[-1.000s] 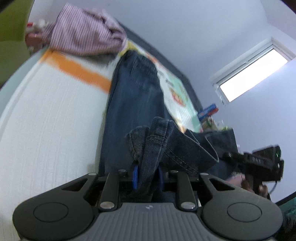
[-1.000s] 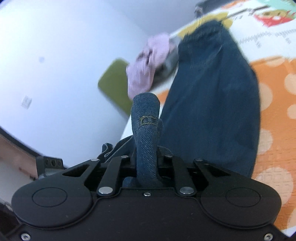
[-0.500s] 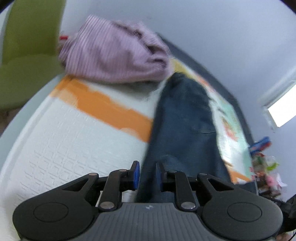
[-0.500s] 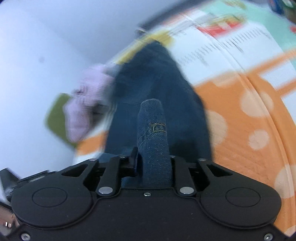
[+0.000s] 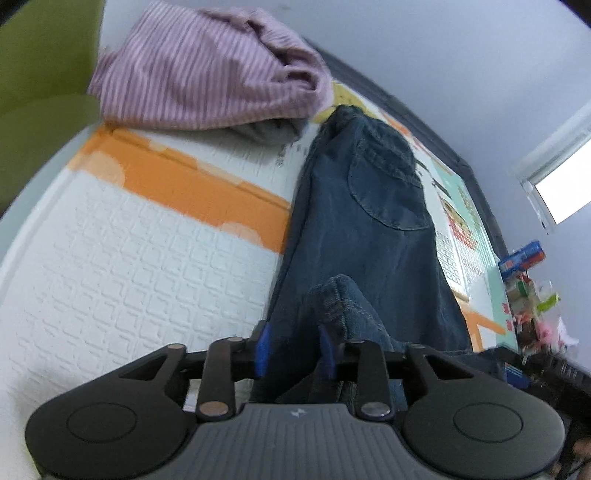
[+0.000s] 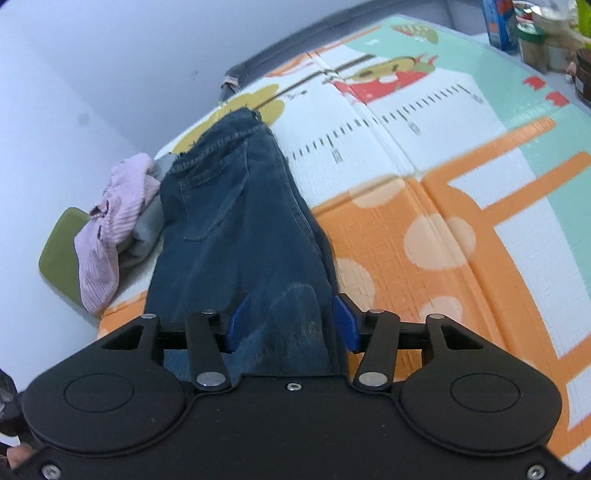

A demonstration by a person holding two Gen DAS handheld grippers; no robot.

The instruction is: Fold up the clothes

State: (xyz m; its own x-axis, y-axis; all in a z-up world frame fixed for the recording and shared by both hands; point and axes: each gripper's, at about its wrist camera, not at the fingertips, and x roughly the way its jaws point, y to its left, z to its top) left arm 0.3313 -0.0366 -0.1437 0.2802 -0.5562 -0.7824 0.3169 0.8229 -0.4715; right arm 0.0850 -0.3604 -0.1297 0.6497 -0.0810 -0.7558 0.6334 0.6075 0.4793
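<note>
Dark blue jeans [image 5: 369, 206] lie lengthwise on the play mat [image 5: 129, 258], waistband at the far end and back pocket facing up. The leg hem [image 5: 332, 295] is folded back over the legs, close to me. My left gripper [image 5: 294, 347] is open, with the hem lying loose between its blue pads [image 5: 262, 347]. In the right wrist view the jeans [image 6: 229, 221] run away from my right gripper [image 6: 290, 325]. It stands wide open over the folded denim, and its pads [image 6: 345, 325] are clear of the cloth.
A crumpled pink striped garment [image 5: 207, 74] lies at the mat's far left corner, on grey cloth, beside a green chair [image 5: 33, 92]. Boxes and small items [image 6: 517, 29] crowd the mat's far right edge. Orange-and-white mat [image 6: 443, 206] lies bare to the right of the jeans.
Both grippers, shut on the lifted hem a second ago, carried it forward over the legs, lowered it and opened. The hem now rests on the jeans.
</note>
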